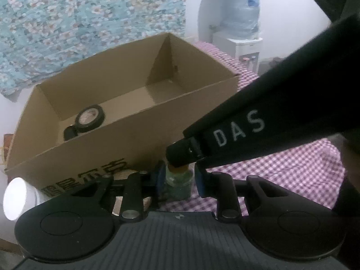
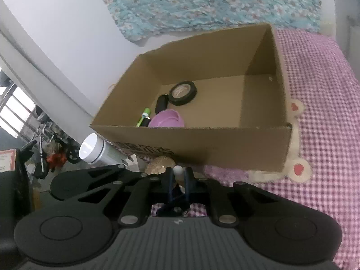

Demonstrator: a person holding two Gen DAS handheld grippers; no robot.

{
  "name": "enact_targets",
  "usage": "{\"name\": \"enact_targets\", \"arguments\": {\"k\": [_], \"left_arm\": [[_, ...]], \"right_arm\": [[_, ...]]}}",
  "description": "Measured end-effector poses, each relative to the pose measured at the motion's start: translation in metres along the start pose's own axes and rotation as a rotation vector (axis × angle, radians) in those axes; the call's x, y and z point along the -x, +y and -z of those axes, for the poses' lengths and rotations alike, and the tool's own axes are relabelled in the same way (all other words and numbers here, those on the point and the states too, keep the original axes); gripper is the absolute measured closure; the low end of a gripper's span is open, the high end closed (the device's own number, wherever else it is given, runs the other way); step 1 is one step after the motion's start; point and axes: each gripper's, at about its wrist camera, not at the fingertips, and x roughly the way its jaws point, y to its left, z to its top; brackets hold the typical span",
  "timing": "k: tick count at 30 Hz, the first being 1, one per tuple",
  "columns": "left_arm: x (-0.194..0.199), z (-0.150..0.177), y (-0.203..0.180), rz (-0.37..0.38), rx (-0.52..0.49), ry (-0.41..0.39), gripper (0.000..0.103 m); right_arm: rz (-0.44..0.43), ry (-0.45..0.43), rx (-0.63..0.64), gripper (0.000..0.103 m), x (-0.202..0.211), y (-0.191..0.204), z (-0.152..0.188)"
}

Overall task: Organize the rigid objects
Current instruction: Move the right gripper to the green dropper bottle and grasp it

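Observation:
An open cardboard box [image 1: 126, 132] [image 2: 225, 144] stands on a pink checked cloth [image 2: 326, 112]. Inside lie a black tape roll [image 1: 90, 119] [image 2: 182, 93], a black oblong item [image 2: 161, 104], a green marker [image 2: 142, 117] and a purple dish [image 2: 166, 119]. In front of the box, my left gripper [image 1: 178, 177] is shut on a small glass jar [image 1: 178, 182] with green contents and an amber neck. My right gripper [image 2: 178, 176] is shut on a slim white-capped bottle [image 2: 177, 170]. A long black tapered object marked "DAS" [image 1: 270, 126] reaches in from the right, its round end just over the jar.
A white cylinder [image 2: 92, 148] [image 1: 15, 200] lies left of the box, with a tan bristly item [image 2: 159, 164] beside it. A beige mat with red hearts [image 2: 299, 168] pokes out under the box. Floral blue fabric [image 1: 78, 22] hangs behind; a water dispenser [image 1: 238, 33] stands far right.

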Motion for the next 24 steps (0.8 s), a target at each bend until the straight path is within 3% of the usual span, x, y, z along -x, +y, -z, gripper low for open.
{"name": "enact_targets", "arguments": {"k": [24], "left_arm": [[-0.022,0.001,-0.008,-0.050,-0.095,0.007,0.072]], "right_arm": [[-0.001,0.003,-0.068,0.090,0.008,-0.018,0.004]]}}
